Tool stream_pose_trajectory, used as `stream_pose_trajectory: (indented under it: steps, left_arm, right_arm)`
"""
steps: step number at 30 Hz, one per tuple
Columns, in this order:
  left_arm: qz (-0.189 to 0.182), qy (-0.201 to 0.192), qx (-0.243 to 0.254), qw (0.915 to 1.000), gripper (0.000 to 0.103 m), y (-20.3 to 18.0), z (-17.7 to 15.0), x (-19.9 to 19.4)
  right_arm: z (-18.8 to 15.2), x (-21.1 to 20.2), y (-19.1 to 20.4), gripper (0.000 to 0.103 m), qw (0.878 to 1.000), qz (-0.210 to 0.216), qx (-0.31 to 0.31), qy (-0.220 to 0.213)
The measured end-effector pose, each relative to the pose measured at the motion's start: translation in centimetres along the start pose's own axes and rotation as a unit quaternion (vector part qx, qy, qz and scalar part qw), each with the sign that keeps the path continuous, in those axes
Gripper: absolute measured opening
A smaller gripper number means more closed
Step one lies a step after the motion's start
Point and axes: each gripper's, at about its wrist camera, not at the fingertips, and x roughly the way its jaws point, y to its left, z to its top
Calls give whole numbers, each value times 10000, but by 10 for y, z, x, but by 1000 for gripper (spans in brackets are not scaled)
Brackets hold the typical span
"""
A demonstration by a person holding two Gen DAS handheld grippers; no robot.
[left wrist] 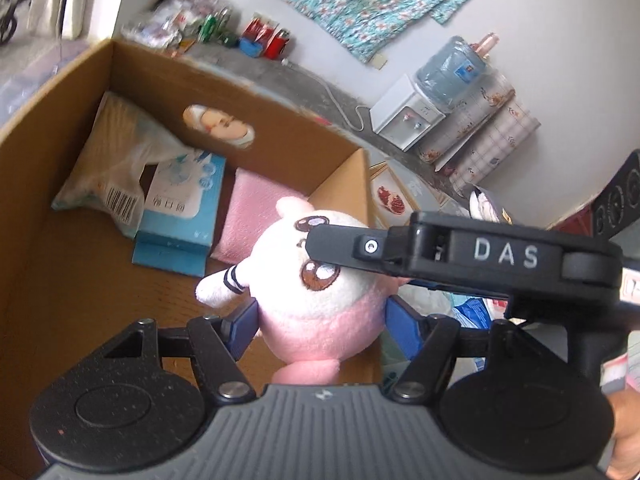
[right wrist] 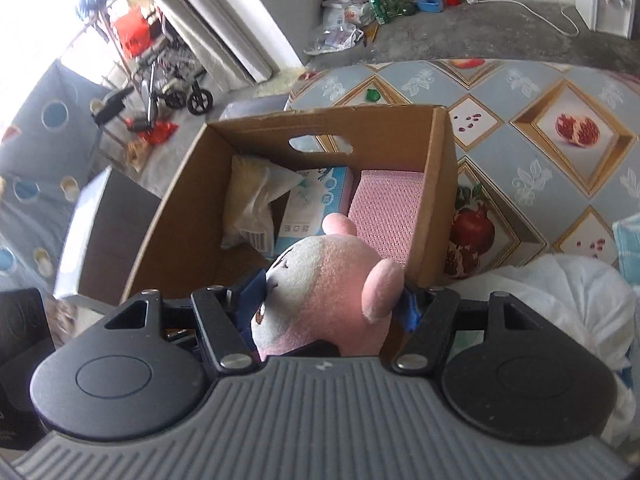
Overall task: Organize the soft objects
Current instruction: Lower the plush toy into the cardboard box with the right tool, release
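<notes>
A pink and white plush toy (left wrist: 320,292) is held over the near edge of an open cardboard box (left wrist: 280,120). My left gripper (left wrist: 320,324) is shut on its body, blue pads on both sides. My right gripper (right wrist: 328,304) is shut on the same plush toy (right wrist: 332,284) at its head; one of its fingers (left wrist: 360,250) crosses the toy's face in the left wrist view. Inside the cardboard box (right wrist: 440,184) lie a pink pad (right wrist: 386,208), a blue tissue pack (right wrist: 316,204) and a clear plastic bag (right wrist: 252,200).
The box stands on a table with a pomegranate-print cloth (right wrist: 560,128). White soft fabric (right wrist: 580,300) lies to the right of the box. A water dispenser (left wrist: 408,116) and bottles (left wrist: 264,36) stand on the floor beyond.
</notes>
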Motion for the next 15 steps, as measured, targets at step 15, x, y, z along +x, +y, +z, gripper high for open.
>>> stream_pose_trajectory:
  steps: [15]
  left_arm:
    - [72, 780, -405, 9961, 67, 29, -8, 53]
  right_arm:
    - [6, 45, 35, 68, 9898, -800, -1133, 311]
